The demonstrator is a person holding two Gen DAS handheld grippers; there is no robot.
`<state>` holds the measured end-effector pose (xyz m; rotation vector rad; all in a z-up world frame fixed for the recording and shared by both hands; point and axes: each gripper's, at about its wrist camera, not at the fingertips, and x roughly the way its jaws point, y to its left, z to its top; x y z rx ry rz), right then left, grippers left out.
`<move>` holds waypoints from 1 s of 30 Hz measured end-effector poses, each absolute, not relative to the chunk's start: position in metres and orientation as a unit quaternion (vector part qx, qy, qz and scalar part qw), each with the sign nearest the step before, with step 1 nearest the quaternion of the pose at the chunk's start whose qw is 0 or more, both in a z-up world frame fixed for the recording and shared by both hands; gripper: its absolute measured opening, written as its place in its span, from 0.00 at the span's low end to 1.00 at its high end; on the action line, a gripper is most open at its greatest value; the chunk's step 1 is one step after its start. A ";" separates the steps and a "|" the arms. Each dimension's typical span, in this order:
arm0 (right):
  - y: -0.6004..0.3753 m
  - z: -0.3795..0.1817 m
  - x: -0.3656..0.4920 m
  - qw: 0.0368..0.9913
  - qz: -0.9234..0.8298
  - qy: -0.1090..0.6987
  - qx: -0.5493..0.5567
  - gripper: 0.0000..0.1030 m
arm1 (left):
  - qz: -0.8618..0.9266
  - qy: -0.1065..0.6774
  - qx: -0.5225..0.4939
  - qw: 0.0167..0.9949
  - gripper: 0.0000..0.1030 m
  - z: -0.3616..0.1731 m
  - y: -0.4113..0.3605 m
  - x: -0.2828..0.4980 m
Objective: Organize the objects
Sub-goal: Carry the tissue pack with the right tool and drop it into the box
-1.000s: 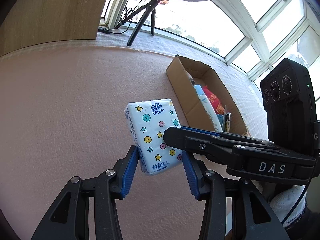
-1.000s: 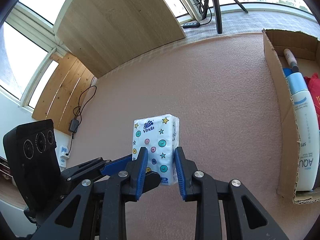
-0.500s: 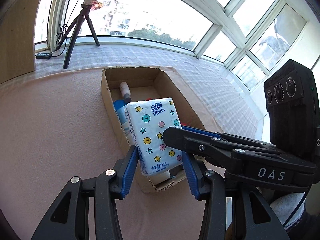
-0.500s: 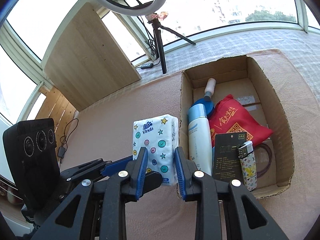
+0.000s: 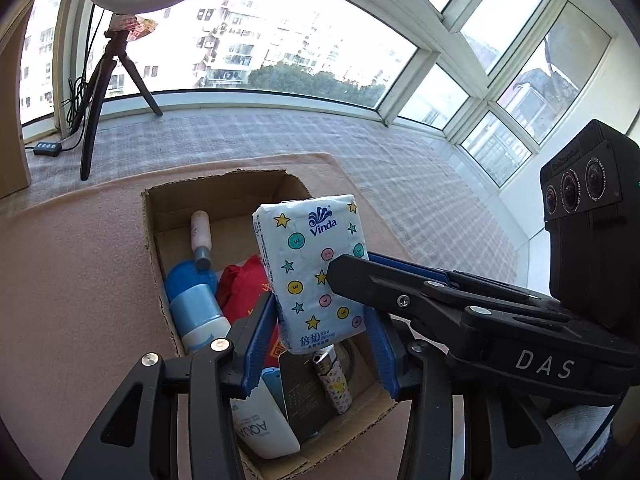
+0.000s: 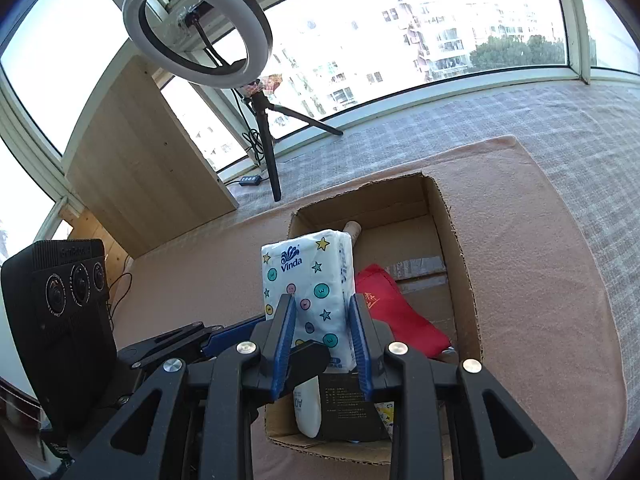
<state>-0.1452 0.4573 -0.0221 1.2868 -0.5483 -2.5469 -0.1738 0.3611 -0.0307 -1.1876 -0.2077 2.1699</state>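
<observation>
Daylight is coming in through a wide bay of white-framed windows [image 5: 280, 40], with apartment blocks and trees showing outside. A ring light [image 6: 196, 28] on a black tripod [image 6: 268, 136] is standing on the grey checked cloth [image 5: 280, 136] along the sill. A pale wooden panel [image 6: 140, 148] is leaning at left. A pink cloth is covering the surface [image 5: 72, 272].

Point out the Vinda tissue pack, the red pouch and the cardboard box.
Vinda tissue pack [image 5: 316, 264]: left wrist view, on its printed front face.
Red pouch [image 6: 394, 312]: right wrist view, on its cloth middle.
Cardboard box [image 6: 460, 264]: right wrist view, on its right wall.
</observation>
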 end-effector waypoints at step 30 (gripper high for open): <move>0.469 -0.023 -0.141 0.096 -0.875 -0.201 0.430 0.35 | 0.845 -0.067 -0.453 0.276 0.52 -0.028 0.321 -0.166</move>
